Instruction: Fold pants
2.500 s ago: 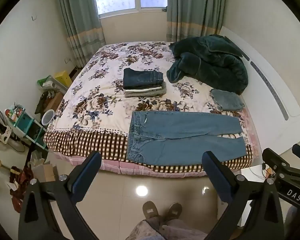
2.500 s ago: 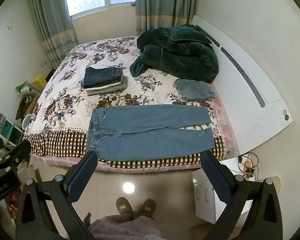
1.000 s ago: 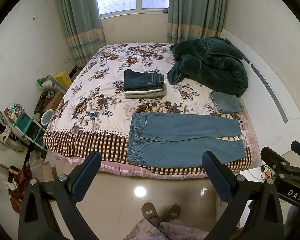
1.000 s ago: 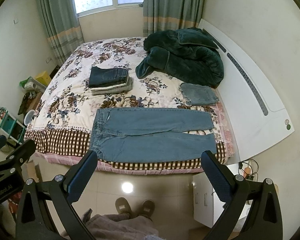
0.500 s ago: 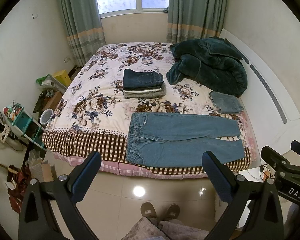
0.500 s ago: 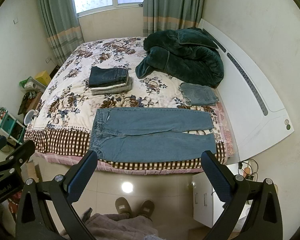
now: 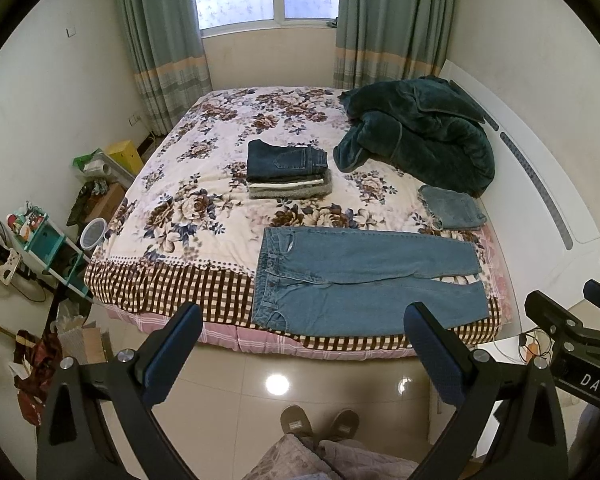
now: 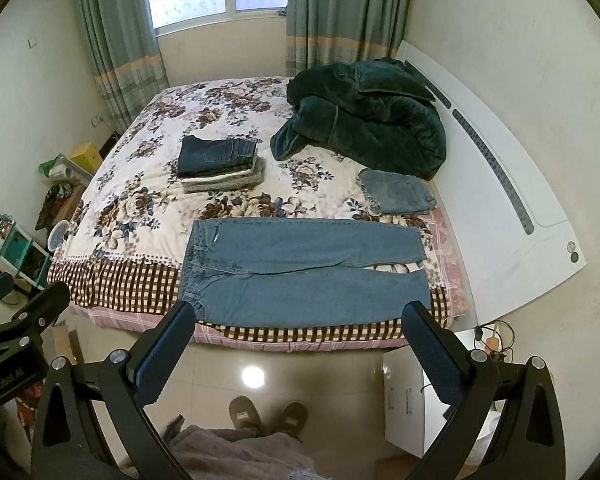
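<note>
Light blue jeans (image 7: pixel 364 280) (image 8: pixel 304 272) lie spread flat near the front edge of the bed, waistband to the left and legs to the right. My left gripper (image 7: pixel 304 320) hangs open in the air well short of the bed, over the tiled floor. My right gripper (image 8: pixel 300 320) is likewise open and empty, back from the bed's edge. In the left wrist view the right gripper's body shows at the far right; in the right wrist view the left gripper's body shows at the far left.
A stack of folded pants (image 7: pixel 288 170) (image 8: pixel 220 164) sits mid-bed. A small folded denim piece (image 7: pixel 452 206) (image 8: pixel 396 192) lies by the white headboard (image 8: pixel 500 184), with a dark green quilt (image 7: pixel 416 132) behind. Clutter and a shelf (image 7: pixel 48 240) stand left. A person's slippers (image 8: pixel 266 412) are on the floor.
Both views have shifted only slightly, drifting back and up a little from the bed. The jeans have not moved and both grippers have stayed open.
</note>
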Demonstrator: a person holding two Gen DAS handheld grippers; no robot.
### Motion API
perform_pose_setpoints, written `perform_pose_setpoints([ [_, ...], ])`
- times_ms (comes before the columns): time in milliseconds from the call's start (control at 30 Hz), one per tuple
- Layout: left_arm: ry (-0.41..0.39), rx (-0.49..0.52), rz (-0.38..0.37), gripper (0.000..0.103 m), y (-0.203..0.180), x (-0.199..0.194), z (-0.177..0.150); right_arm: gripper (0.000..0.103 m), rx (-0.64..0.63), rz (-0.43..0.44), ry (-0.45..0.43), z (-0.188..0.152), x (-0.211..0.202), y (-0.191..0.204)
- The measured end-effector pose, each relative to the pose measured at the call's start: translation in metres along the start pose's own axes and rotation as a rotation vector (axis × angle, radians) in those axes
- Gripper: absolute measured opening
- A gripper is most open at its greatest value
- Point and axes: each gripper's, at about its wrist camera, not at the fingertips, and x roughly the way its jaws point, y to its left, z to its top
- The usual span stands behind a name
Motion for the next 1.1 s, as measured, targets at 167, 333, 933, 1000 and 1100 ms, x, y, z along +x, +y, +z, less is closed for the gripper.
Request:
perform_pose_setpoints([
  [167,0.002,-0.003,-0.001,0.103,-0.002,-0.001,0.003,0.103,-0.002,-0.001,0.002,0.0,-0.001,0.0],
  [333,-0.001,-0.005,-0.001,0.103,-0.001,-0.002,0.0,0.103,-0.007,-0.002,0.009,0.002,-0.001,0.002],
  [933,-0.016,-0.016,0.035,0.103,0.031,0.074,0.034,0.103,0.123,-0.062,0.059,0.034,0.082,0.011],
  [1000,0.006,-0.033,0.065,0.103,0.033,0.107,0.048,0.103,0.169,-0.087,0.074,0.047,0.116,-0.004],
  [1100,0.066,-0.06,0.098,0.103,0.032,0.157,0.066,0.103,0.221,-0.119,0.104,0.07,0.17,-0.032],
])
